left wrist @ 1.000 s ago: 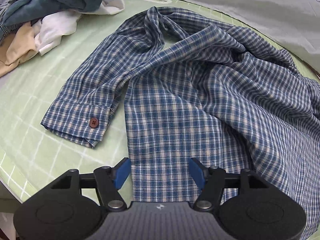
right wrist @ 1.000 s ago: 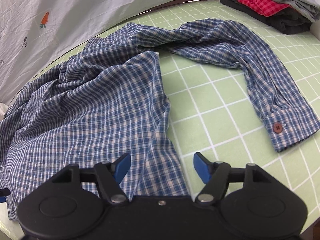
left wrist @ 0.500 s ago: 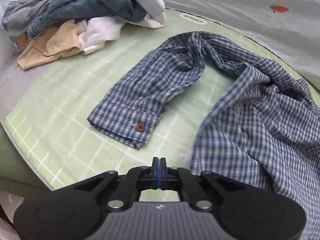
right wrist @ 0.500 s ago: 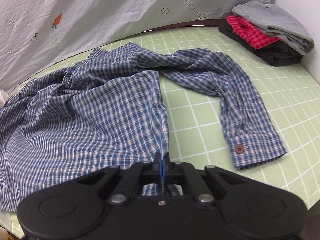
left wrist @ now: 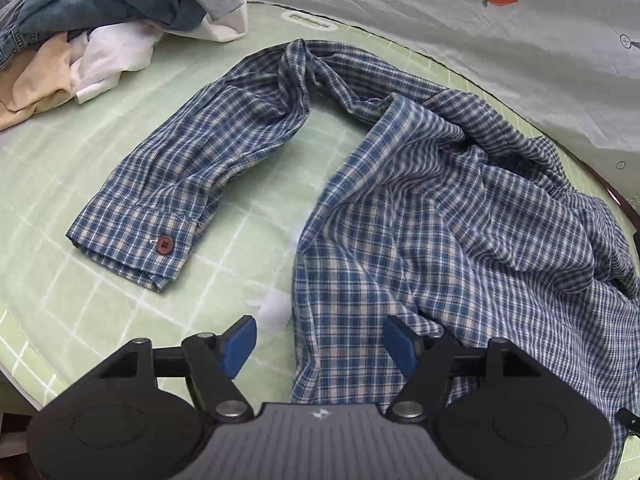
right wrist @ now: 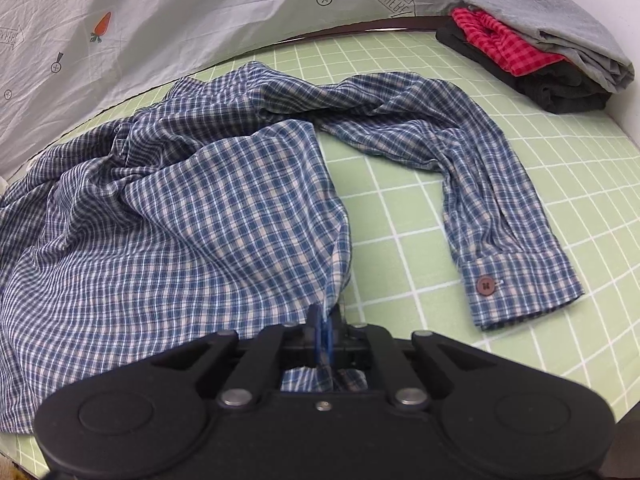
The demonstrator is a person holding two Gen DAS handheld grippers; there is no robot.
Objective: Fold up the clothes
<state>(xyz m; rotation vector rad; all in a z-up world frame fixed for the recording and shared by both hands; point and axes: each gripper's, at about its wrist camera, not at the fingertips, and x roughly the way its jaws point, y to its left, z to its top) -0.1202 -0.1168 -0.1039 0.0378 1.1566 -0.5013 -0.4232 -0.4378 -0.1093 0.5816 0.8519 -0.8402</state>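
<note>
Plaid shirt [left wrist: 432, 208] lay crumpled on the green grid mat [right wrist: 540, 168], right gripper [right wrist: 325, 330] clamped on its hem edge, probably to anchor it, while left gripper [left wrist: 320, 344] was opening, jaws straddling but not pinching the opposite hem.

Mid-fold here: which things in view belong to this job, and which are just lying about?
In the job:
- plaid shirt
- right gripper, shut on its hem
- left gripper, opening over the shirt's edge

Lying about:
- unfolded heap
- folded stack
- carrot-print sheet
</note>
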